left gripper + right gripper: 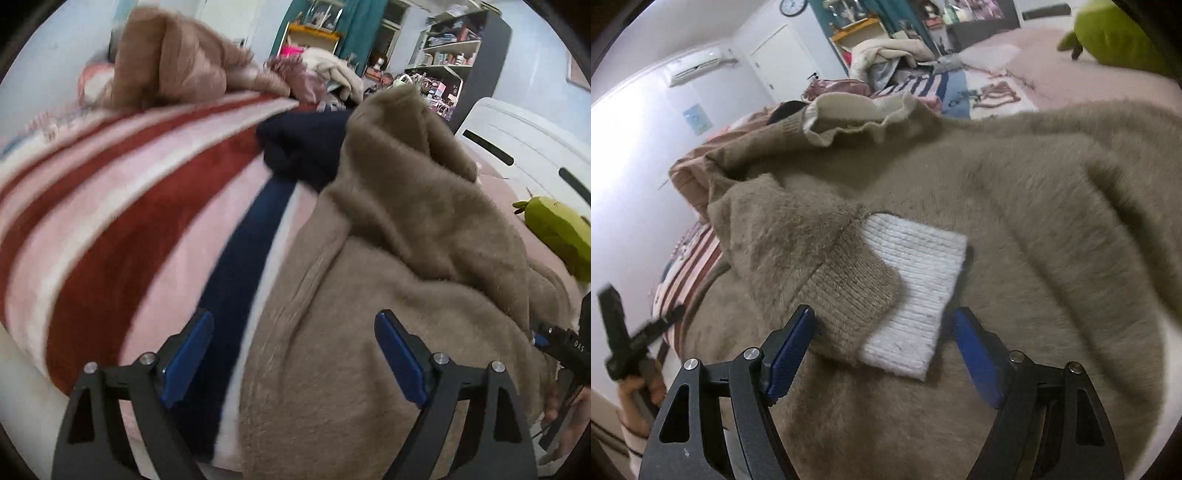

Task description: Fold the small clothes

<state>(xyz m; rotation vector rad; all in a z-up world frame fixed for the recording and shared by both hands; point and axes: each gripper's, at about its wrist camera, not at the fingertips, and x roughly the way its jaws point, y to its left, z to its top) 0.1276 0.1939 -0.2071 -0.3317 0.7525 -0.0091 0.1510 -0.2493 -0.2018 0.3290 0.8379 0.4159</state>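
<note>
A fuzzy taupe sweater (388, 295) lies spread on the bed, its cream collar (849, 114) at the far end. One sleeve is folded across the sweater's body (1052, 192), ending in a ribbed tan and white cuff (916, 280). My right gripper (884, 317) is open just above the sweater, and the cuff lies flat between its blue pads without being pinched. My left gripper (295, 325) is open and holds nothing, low over the sweater's left edge where it meets the striped blanket (110, 206). Each gripper shows at the edge of the other's view, and a hand (639, 398) holds the left one.
A dark navy garment (303, 147) lies on the blanket beyond the sweater, and a brown fleece heap (177, 59) sits farther back. A green plush toy (554, 229) is at the right, beside a white appliance (517, 144). More clothes (886, 55) are piled at the bed's far end.
</note>
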